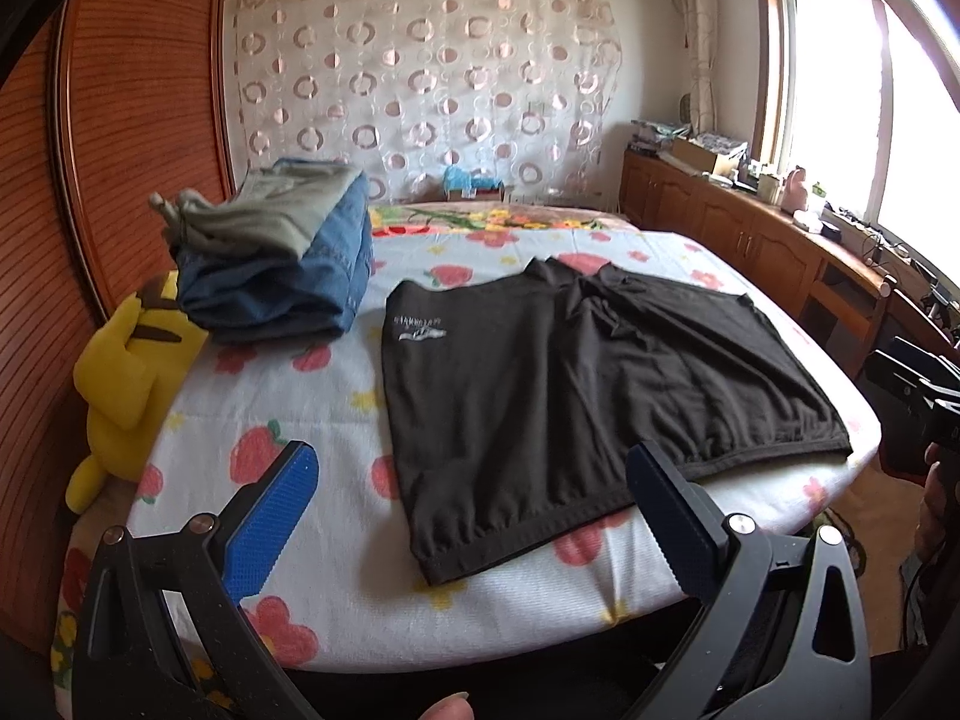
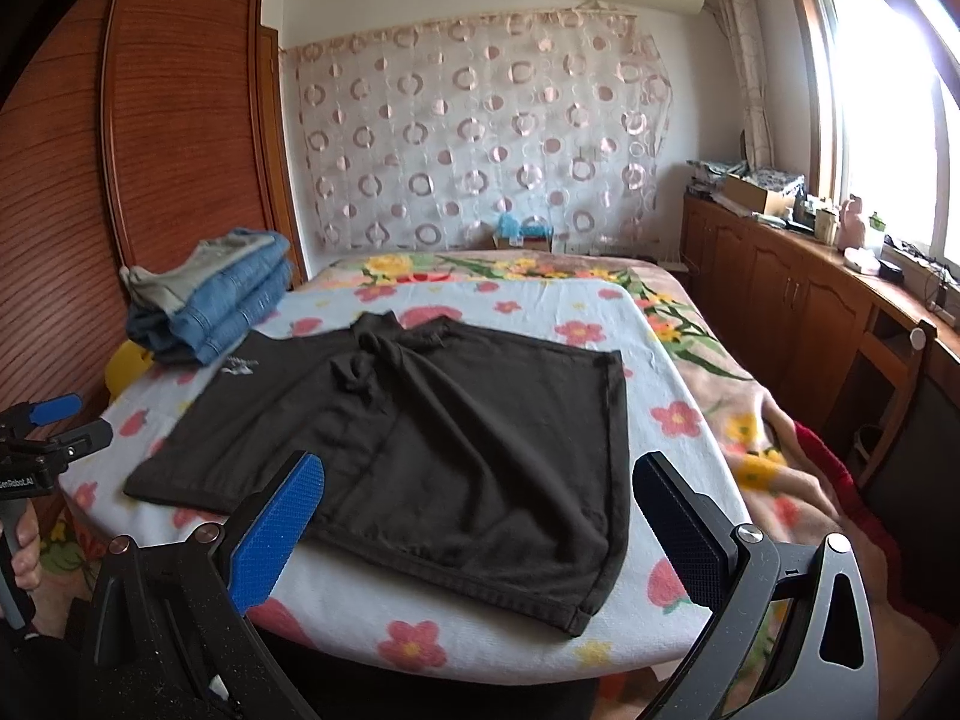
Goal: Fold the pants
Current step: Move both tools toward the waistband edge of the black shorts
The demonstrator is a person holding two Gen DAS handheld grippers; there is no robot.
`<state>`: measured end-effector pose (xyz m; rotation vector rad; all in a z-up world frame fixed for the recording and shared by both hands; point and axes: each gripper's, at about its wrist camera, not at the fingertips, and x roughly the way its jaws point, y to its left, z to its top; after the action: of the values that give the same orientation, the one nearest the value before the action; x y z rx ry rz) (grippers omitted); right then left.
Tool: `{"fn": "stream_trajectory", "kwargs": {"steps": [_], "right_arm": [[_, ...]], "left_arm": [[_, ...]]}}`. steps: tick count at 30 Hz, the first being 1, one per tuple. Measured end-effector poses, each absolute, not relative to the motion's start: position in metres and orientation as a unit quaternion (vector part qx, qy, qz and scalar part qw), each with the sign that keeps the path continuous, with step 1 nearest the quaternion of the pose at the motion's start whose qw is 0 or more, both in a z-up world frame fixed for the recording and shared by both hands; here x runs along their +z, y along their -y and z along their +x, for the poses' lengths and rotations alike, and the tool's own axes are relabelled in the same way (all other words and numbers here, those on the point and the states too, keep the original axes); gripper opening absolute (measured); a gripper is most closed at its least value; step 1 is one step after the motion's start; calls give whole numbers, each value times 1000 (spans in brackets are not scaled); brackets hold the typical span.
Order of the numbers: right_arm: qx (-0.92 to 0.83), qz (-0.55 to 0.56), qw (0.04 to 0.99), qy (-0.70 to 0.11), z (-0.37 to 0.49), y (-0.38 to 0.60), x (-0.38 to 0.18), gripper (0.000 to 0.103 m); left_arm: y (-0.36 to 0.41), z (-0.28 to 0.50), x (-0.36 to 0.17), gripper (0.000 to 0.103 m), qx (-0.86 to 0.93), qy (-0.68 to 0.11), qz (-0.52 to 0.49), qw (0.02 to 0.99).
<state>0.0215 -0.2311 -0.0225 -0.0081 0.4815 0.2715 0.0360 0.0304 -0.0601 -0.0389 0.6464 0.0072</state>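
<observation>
While both grippers' jaws gape, black pants [image 1: 576, 384] lie flat.

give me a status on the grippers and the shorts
Left gripper open, right gripper open, both empty. Black shorts flat on the bed, unfolded. Stack of jeans sits clear, nothing in the way.

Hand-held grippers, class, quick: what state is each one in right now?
Left hand-held gripper: open, holding nothing, above the black shorts.
Right hand-held gripper: open, holding nothing.
</observation>
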Motion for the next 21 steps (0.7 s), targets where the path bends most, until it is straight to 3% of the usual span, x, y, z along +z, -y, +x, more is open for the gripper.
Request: {"fn": "stream_trajectory", "kwargs": {"steps": [19,21], "right_arm": [[159,-21,935,-315,36,228,-35,101],[159,-22,933,-323,33,229,-36,101]], "left_arm": [[-62,43,-101,102,7,-368,-43,929],[-64,42,-102,98,0,-370,-44,928]]}}
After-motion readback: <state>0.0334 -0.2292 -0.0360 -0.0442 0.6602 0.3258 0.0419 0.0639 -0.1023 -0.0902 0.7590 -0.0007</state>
